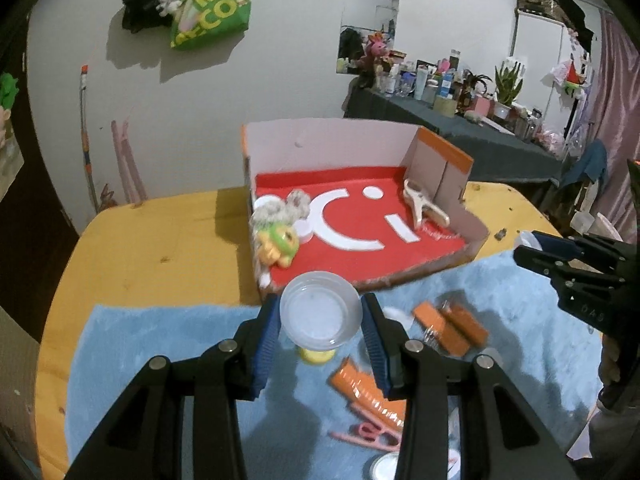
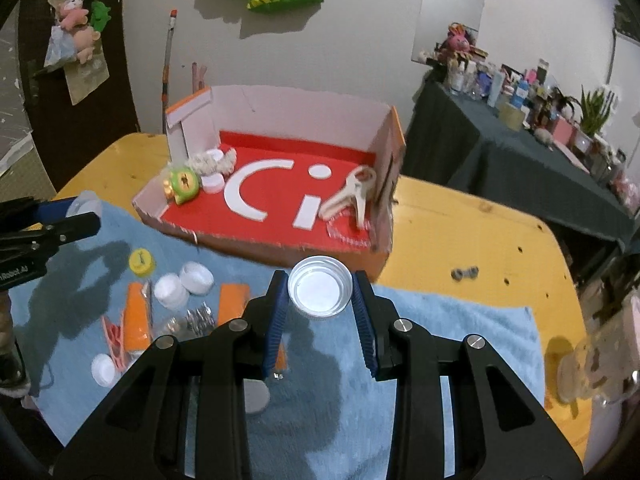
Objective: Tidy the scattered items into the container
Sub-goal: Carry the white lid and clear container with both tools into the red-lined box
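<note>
Left gripper [image 1: 320, 320] pinching clear lid [image 1: 320, 306] at rim | right gripper [image 2: 320, 298] pinching silver cap [image 2: 320, 291] | both judged light, rigid, slippery.

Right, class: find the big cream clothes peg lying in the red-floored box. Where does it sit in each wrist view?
Left wrist view: the cream peg lies right of centre, by the box's right wall.
Right wrist view: the cream peg lies right of centre, again beside the right wall.
Shared landmark: the white dot printed on the red floor, just left of the peg.
</note>
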The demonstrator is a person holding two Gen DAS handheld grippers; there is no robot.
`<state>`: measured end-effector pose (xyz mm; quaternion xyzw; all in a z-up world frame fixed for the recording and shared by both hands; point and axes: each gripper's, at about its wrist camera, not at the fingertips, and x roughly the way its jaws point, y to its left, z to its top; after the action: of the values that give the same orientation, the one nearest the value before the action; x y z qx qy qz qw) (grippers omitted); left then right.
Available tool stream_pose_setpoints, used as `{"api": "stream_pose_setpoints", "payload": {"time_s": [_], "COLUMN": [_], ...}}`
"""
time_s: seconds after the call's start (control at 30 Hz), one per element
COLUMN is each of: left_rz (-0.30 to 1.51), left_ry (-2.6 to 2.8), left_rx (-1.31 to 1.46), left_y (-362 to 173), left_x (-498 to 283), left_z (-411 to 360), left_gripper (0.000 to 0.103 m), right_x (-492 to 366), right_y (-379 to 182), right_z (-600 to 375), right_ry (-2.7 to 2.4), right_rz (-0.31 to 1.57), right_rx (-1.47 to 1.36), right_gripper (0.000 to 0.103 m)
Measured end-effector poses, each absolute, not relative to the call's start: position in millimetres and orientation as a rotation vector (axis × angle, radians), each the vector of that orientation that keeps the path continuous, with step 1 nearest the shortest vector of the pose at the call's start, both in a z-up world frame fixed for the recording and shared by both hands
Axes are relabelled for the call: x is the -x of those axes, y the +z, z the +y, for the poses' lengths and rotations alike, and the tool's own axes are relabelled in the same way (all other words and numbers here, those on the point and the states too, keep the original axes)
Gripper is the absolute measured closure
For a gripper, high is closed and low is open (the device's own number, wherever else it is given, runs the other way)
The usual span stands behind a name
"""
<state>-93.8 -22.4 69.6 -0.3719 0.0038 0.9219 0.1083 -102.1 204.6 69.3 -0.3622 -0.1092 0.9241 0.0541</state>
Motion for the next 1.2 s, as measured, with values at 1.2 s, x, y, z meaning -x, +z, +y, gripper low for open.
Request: {"api": "stream_pose_setpoints", "payload": {"time_s": [1.2], "left_rz": [0.044], "left_ry": [2.617], "left_rx": [1.316], "left_y": [37], "left_x": [225], "left_z": [27], "left_gripper": [0.060], "right_x": [253], "right_y": [52], "right_z": [225], "right_ry": [2.740], "right_rz": [-0.081], "right_rx": [1.393], "right_gripper": [0.072]}}
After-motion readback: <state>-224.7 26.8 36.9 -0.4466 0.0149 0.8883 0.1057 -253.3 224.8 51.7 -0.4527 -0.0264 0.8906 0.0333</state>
